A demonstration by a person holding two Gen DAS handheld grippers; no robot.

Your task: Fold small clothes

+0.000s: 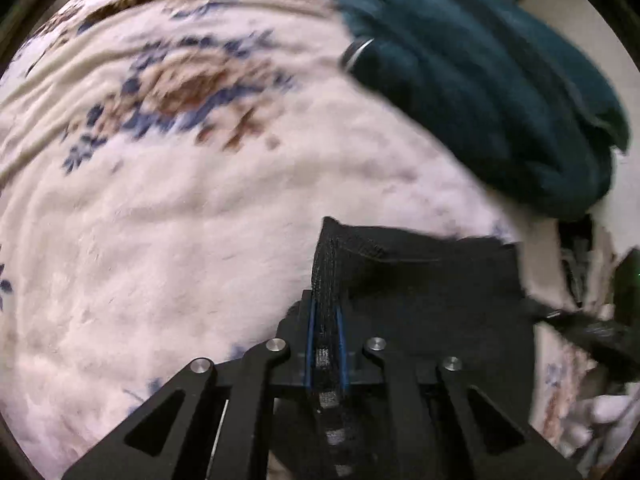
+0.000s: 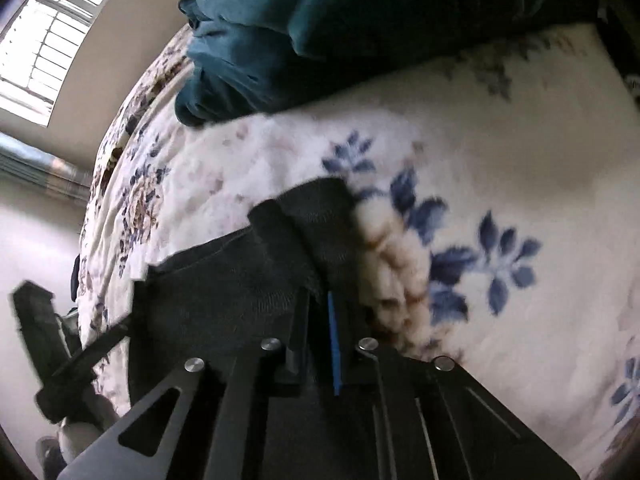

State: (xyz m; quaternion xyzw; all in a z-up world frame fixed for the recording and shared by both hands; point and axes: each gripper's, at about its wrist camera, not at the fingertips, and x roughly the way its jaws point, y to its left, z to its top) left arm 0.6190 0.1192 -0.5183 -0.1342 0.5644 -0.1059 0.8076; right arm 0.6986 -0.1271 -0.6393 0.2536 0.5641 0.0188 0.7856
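Bedspread (image 1: 160,220): we see cream-white plush with a floral print, blue leaves and brown blooms.
Small garment (image 1: 432,292): we see plain black fabric with a fine knit texture.
Bundled cloth (image 1: 480,80): we see deep teal, unpatterned.
Left hand-held gripper (image 1: 326,332): we see a black frame, silver rivets, blue edges along its fingers.
Right hand-held gripper (image 2: 320,320): we see the same black frame, silver rivets, one blue finger strip.
Wall (image 2: 132,32): we see plain beige.

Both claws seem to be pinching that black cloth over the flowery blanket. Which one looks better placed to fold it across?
Probably the left gripper: shut on the black garment, with open floral blanket beside it. The right gripper also grips it.
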